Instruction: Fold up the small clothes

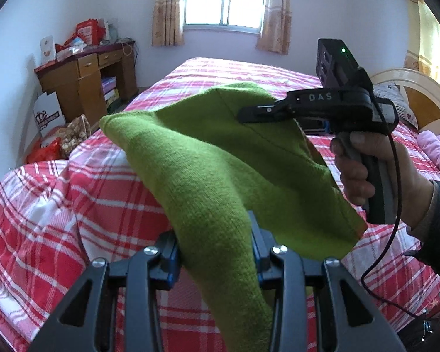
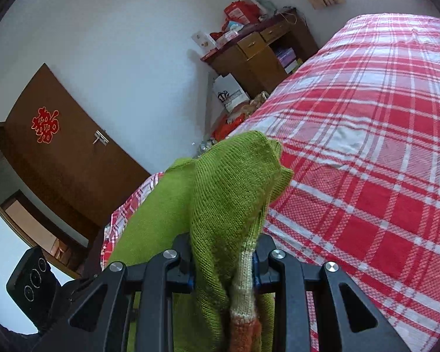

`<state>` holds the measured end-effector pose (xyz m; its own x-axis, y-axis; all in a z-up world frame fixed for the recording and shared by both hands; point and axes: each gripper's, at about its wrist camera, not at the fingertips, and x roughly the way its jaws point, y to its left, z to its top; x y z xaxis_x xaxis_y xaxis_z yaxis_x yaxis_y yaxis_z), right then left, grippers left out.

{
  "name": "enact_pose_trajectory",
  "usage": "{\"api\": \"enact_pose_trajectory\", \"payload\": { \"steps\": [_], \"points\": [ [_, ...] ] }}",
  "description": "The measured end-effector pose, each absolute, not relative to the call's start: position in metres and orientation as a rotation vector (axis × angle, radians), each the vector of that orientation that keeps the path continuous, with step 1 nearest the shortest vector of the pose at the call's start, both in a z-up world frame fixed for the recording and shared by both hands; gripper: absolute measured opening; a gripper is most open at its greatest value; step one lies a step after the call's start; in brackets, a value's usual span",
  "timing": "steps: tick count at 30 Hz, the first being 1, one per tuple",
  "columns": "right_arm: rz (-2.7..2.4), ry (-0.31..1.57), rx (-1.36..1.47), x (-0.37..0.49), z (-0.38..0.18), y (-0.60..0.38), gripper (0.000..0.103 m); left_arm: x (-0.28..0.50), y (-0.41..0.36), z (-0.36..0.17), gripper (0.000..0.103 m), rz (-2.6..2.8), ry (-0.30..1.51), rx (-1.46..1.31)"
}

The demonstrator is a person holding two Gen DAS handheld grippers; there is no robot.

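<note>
Above the plaid bed (image 1: 58, 205), both hand-held grippers (image 1: 215, 252) (image 2: 223, 261) clamped on green knit (image 1: 208, 158), fingertips buried.

green knit garment (image 1: 220, 158) — bunched, lifted off bed, white-orange striped hem

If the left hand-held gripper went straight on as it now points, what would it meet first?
Probably the green knit garment it already clamps, then likely the plaid bedspread; depth is unclear.
</note>
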<state>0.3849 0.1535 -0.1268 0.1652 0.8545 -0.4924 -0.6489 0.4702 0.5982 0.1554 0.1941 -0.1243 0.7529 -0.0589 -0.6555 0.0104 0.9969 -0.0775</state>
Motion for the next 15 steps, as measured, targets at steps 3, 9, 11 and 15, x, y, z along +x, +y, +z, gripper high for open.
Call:
{"api": "enact_pose_trajectory", "payload": {
  "steps": [3, 9, 11, 15],
  "points": [
    [1.081, 0.915, 0.284, 0.389, -0.134, 0.154, 0.028, 0.152, 0.194, -0.13, 0.04, -0.027, 0.725, -0.075],
    [1.063, 0.952, 0.303, 0.395, -0.145, 0.148, 0.028, 0.149, 0.201, -0.145, 0.053, 0.003, 0.764, -0.107],
    [1.052, 0.959, 0.312, 0.396, -0.151, 0.146, 0.028, 0.147, 0.2, -0.147, 0.057, 0.011, 0.764, -0.106],
    [1.03, 0.982, 0.355, 0.401, -0.164, 0.142, 0.03, 0.144, 0.195, -0.15, 0.068, 0.045, 0.754, -0.063]
  ]
}}
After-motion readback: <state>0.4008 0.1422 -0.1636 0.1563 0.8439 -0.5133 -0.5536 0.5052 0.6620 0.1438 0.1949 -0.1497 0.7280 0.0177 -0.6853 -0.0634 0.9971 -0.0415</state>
